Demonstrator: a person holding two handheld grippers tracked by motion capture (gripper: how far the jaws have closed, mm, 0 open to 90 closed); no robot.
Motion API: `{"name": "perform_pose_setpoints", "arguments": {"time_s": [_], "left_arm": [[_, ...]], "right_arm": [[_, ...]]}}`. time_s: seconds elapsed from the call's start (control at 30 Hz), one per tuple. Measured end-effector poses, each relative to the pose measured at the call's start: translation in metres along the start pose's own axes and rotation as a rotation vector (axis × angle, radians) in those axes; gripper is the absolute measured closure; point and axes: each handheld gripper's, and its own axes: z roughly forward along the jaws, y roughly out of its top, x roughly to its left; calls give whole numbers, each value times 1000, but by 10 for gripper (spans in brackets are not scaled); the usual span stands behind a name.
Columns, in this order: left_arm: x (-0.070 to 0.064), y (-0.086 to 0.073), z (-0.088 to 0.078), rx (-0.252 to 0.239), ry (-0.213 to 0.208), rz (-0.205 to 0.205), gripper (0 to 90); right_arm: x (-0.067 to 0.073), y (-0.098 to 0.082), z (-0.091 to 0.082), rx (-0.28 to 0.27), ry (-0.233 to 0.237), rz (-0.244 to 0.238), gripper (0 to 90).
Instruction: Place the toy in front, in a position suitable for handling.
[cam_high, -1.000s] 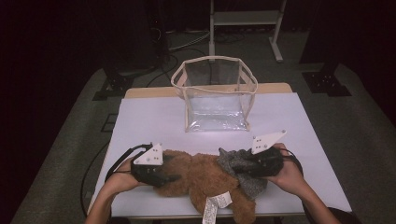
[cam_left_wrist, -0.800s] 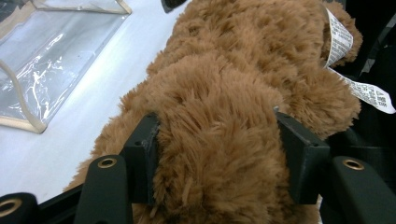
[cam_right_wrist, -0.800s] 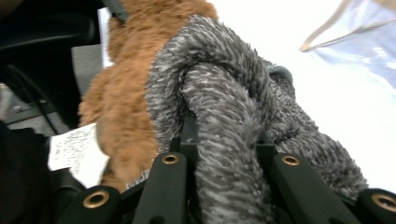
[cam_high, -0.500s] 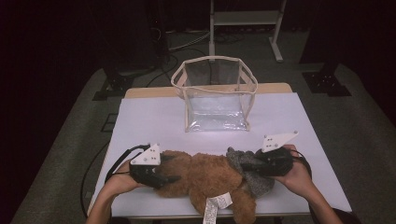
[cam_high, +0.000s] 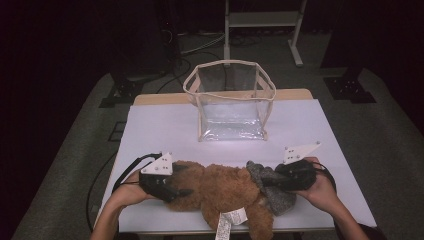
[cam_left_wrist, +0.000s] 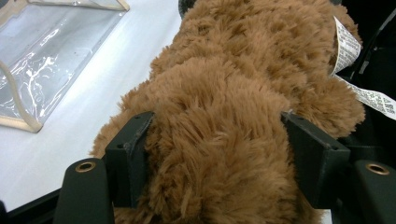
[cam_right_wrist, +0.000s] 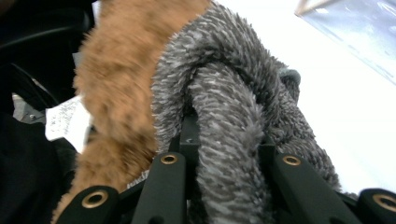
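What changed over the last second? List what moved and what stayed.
The left gripper has just been opening its jaws; the brown fur of the plush toy is between them, filling the gap. The right gripper slid a little toward the table's right edge, its jaws shut on the grey plush part, drawing it along. The clear bag and the table stayed put.

clear bag (cam_high: 230, 107), white table (cam_high: 160, 130), metal stand (cam_high: 262, 20)
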Motion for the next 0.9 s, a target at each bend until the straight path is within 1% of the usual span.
{"name": "perform_pose_setpoints", "arguments": {"time_s": [0.03,0.07,0.1,0.13,0.17,0.2,0.23,0.27,0.3,0.33,0.37,0.4,0.43,0.47,0.5,0.53,0.57,0.6,0.63,0.67,0.7,0.73,0.77,0.83,0.87,0.9], "left_arm": [[1,1,0,0,-1,-1,295],[1,2,0,-2,-2,-3,284],[1,3,0,1,-2,-5,261],[2,6,0,11,-1,0,261],[2,10,-1,8,1,1,246],[1,16,-3,-8,3,15,238],[1,16,-3,-8,3,15,217],[-1,22,-4,-14,11,30,217],[-3,27,-3,-21,14,36,177],[-5,32,-1,-22,15,40,177],[-11,44,6,-13,-1,84,137],[-11,44,6,-13,-1,84,128],[-16,49,11,-11,-5,102,116],[-19,55,17,-9,-9,111,116],[-24,62,25,3,-30,127,102],[-26,66,30,10,-41,144,102],[-31,75,42,21,-64,179,99],[-31,75,42,21,-64,179,94],[-32,84,50,21,-87,195,93],[-32,84,50,21,-87,195,92],[-33,88,56,27,-97,200,89],[-33,93,64,53,-104,207,75],[-33,93,64,53,-104,207,70],[-33,98,73,87,-110,229,70],[-33,100,77,98,-118,228,69],[-33,103,84,120,-128,223,52]], "right_arm": [[0,-1,0,-8,18,10,730],[0,-2,0,-9,22,8,730],[2,0,3,-16,35,2,730],[2,0,3,-16,35,2,730],[3,2,5,-22,44,-1,730],[5,6,11,-32,58,-7,730],[5,6,11,-32,58,-7,730],[5,9,13,-36,67,-10,730],[7,14,17,-45,79,-17,729],[7,14,17,-45,79,-17,729],[7,17,20,-47,81,-22,728],[7,17,20,-47,81,-22,728],[7,17,20,-48,78,-20,728],[8,16,20,-50,74,-19,728],[9,13,20,-55,71,-13,727],[9,13,20,-55,71,-13,727],[9,10,18,-56,70,-10,726],[9,10,18,-56,70,-10,726],[8,9,16,-57,67,-3,725],[8,9,16,-57,67,-3,725],[7,7,13,-64,68,1,725],[7,6,12,-65,66,0,724],[6,5,10,-65,64,2,724],[6,3,8,-65,60,4,724],[4,-1,3,-62,48,13,724],[3,-3,2,-64,46,18,724]]}}
